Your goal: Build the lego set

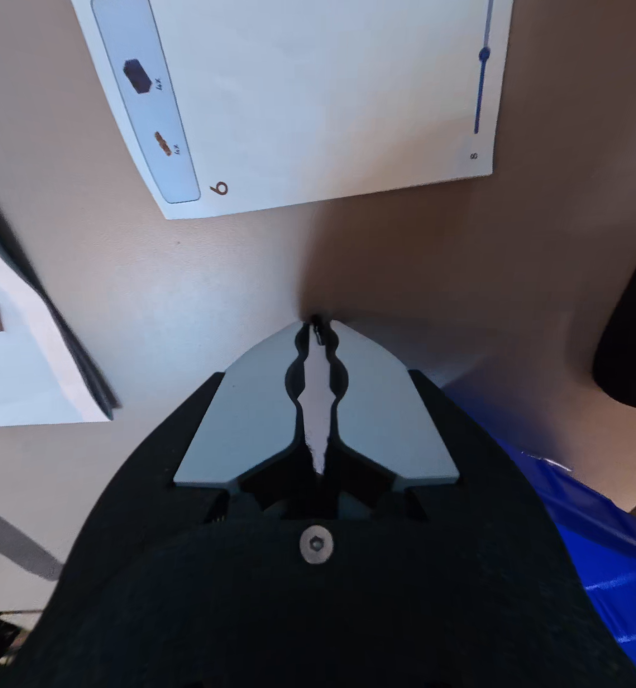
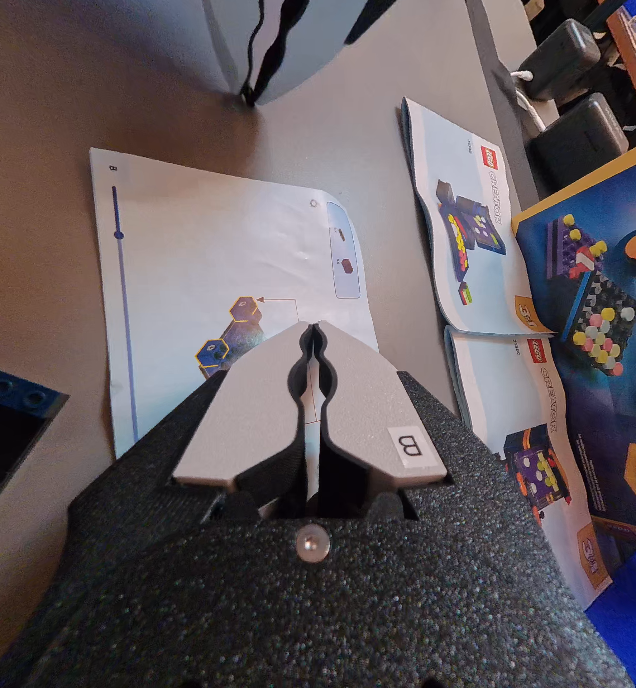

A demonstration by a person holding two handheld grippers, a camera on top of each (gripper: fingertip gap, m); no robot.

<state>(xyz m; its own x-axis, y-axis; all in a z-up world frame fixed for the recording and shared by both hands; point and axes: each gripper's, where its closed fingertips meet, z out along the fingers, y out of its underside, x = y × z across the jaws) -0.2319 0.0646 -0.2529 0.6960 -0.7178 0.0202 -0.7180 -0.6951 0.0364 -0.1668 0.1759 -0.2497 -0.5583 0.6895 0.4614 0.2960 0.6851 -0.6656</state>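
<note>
My left gripper points down at the beige table, fingertips almost on it. A tiny black piece stands between the tips, close to the right pad, with a sliver of light on its left side; the jaws are slightly apart. The left gripper also shows in the right wrist view, tips on the table. My right gripper is shut, pads meeting, above an open instruction page with printed brick drawings. The same page shows in the left wrist view.
Two instruction booklets and a blue toy box lie to the right. A dark blue studded plate is at the left. Black blocks stand at the back right. A booklet and blue plastic flank the left gripper.
</note>
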